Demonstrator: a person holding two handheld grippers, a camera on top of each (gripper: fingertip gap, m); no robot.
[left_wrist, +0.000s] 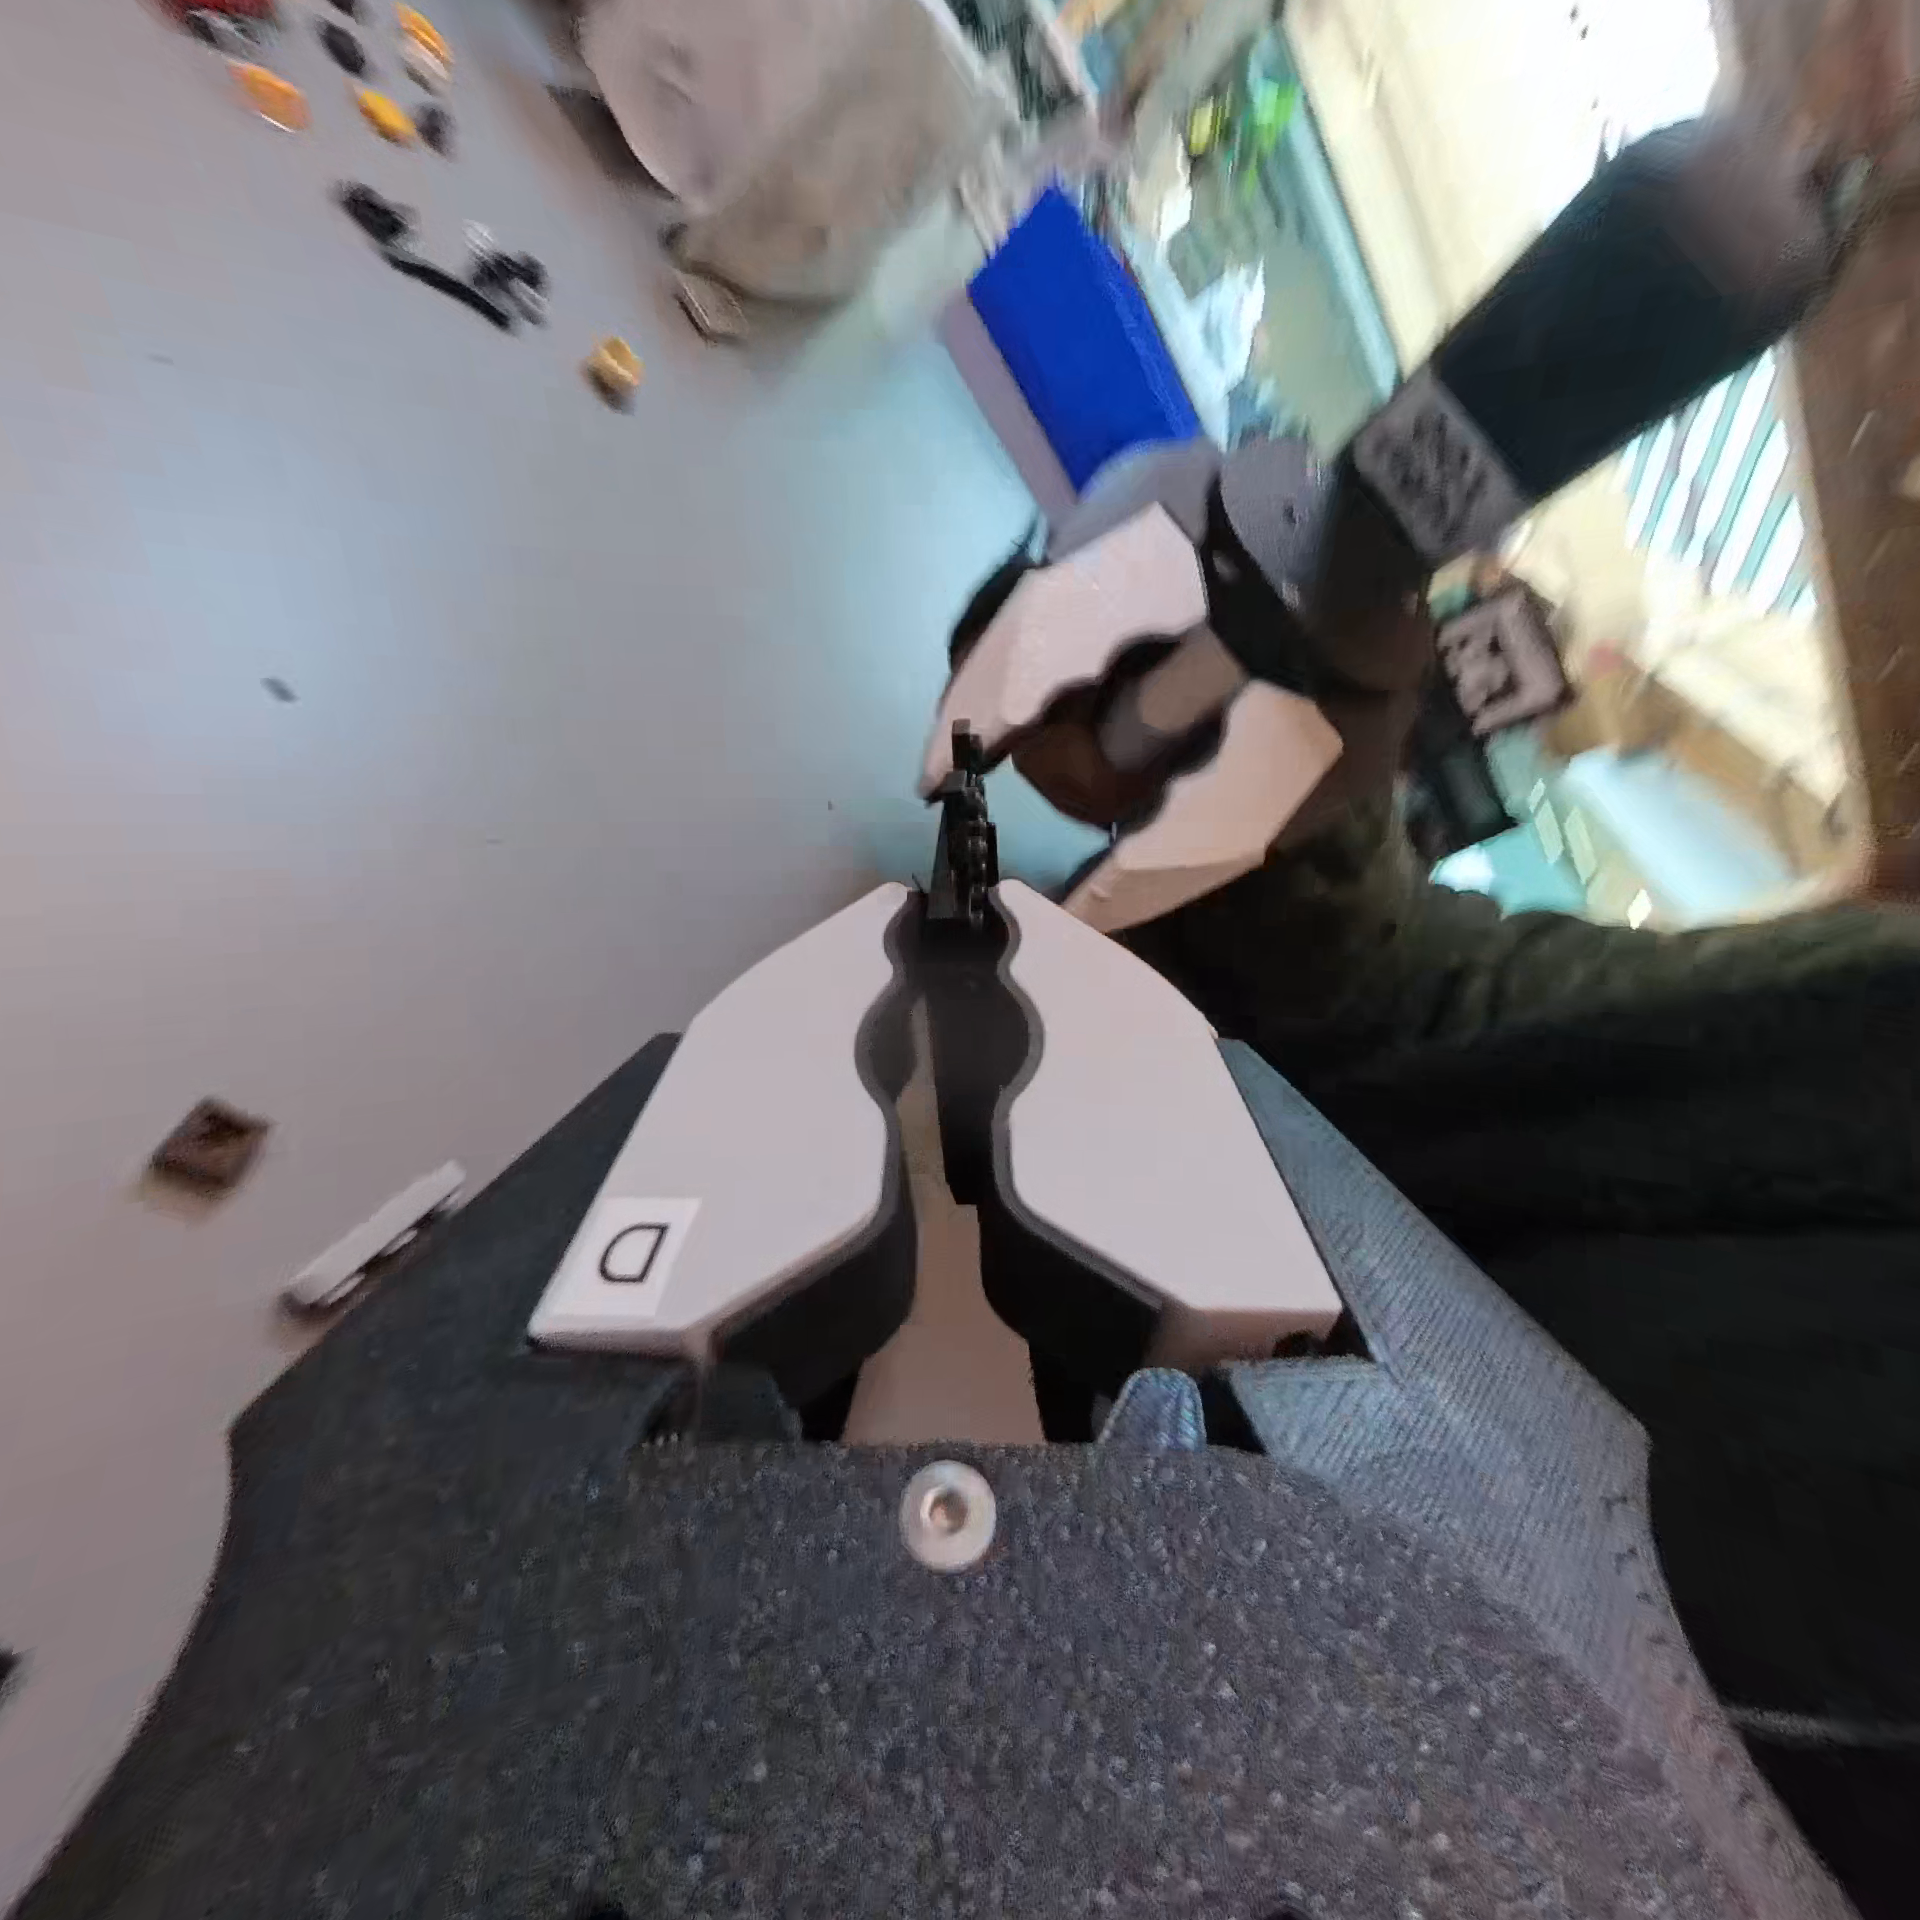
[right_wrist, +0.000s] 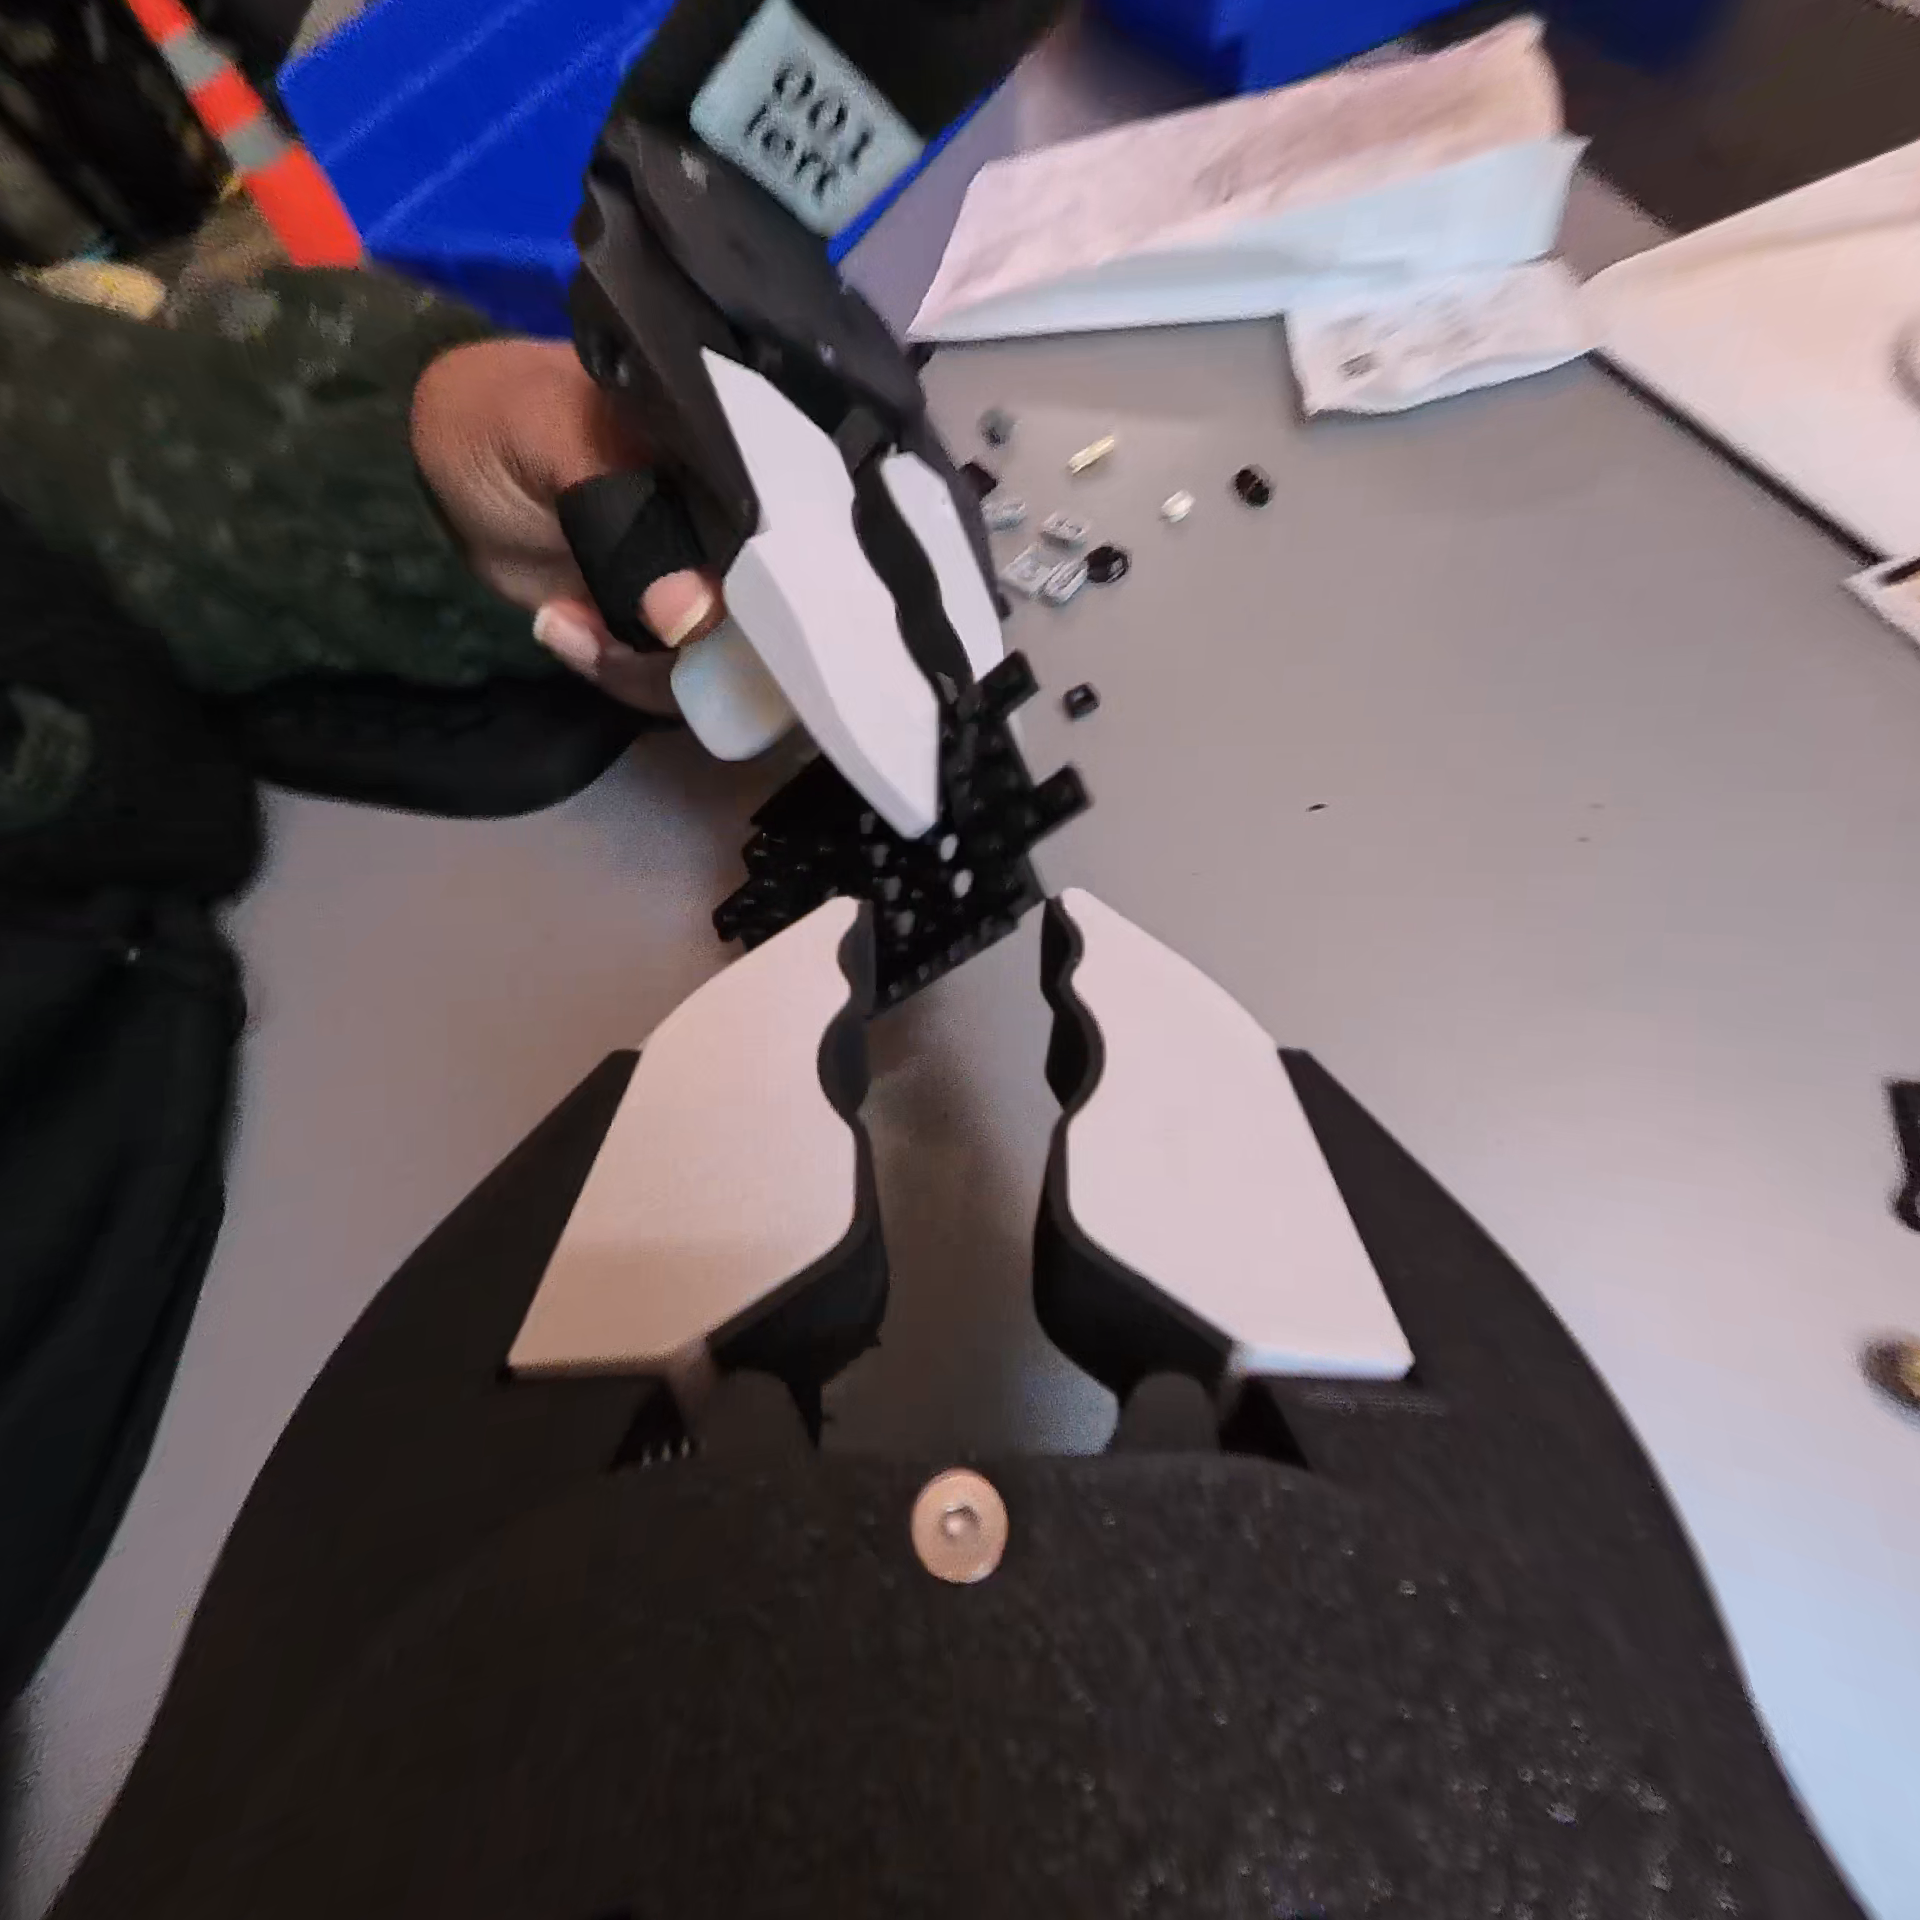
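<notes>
My left gripper (left_wrist: 961, 899) is shut on a black studded plate (left_wrist: 961, 831), seen edge-on and sticking out past its fingertips. In the right wrist view the left gripper (right_wrist: 956, 769) comes in from the upper left, still clamped on the plate (right_wrist: 935, 883), which hangs above the grey table (right_wrist: 1455, 831). My right gripper (right_wrist: 951, 909) is open, and the plate's lower corner lies between its fingertips without being pressed. In the left wrist view the right gripper (left_wrist: 1023, 821) stands open, with one fingertip (left_wrist: 951, 753) at the plate's far end.
Small loose bricks, orange and black (left_wrist: 395, 114), lie at the far side of the table, and more small pieces (right_wrist: 1060, 540) lie beyond the grippers. Papers (right_wrist: 1247, 208) lie at the back right. A blue box (right_wrist: 468, 135) stands at the table's edge. A hand (right_wrist: 520, 488) holds the left gripper. The tips of both grippers are at nearly the same place.
</notes>
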